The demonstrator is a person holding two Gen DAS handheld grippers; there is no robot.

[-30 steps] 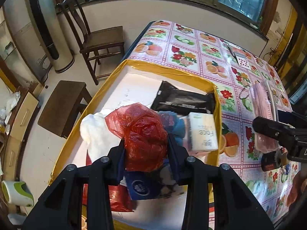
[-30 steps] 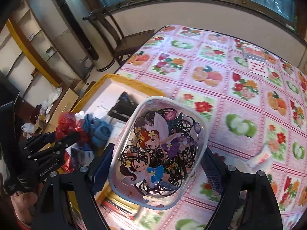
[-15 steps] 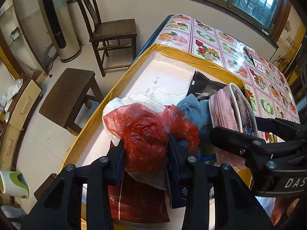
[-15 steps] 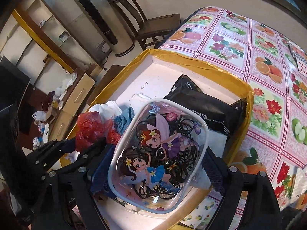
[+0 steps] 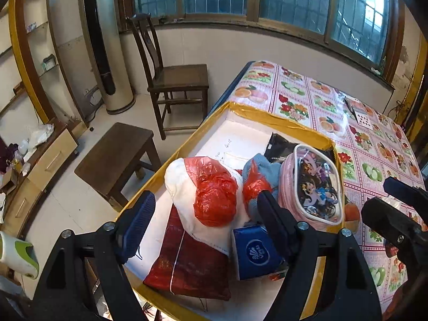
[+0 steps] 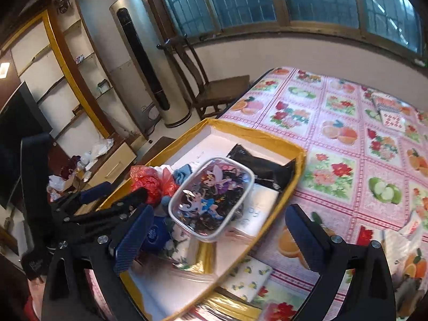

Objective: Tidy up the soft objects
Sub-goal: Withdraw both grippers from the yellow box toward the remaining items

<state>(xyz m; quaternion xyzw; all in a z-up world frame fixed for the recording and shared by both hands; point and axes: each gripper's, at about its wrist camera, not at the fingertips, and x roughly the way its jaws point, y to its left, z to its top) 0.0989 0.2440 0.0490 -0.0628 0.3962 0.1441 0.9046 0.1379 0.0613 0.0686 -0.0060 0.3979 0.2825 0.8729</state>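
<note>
With both of my grippers standing wide and empty, the left gripper (image 5: pixel 206 214) hung over the near end of the one yellow-edged box (image 5: pixel 278 119), and the right gripper (image 6: pixel 222 230) hung over the same box's right edge. The box sat at the left corner of the table (image 6: pixel 347 139) with the fruit-and-flower cloth. Inside I counted one cartoon pouch (image 6: pixel 211 198) lying on top of the pile against the right wall, one red plastic bag (image 5: pixel 214 187) bunched on a white cloth (image 5: pixel 176 176), one blue knitted piece (image 5: pixel 263 165) between bag and pouch, one blue tissue pack (image 5: pixel 254 251) and one dark red packet (image 5: pixel 192 262) at the near end, and one black packet (image 6: pixel 267 168) toward the far right corner. A white pack (image 6: pixel 256 211) lay under the pouch. One wooden chair (image 5: pixel 176 80) and one stool (image 5: pixel 115 157) stood on the floor.
</note>
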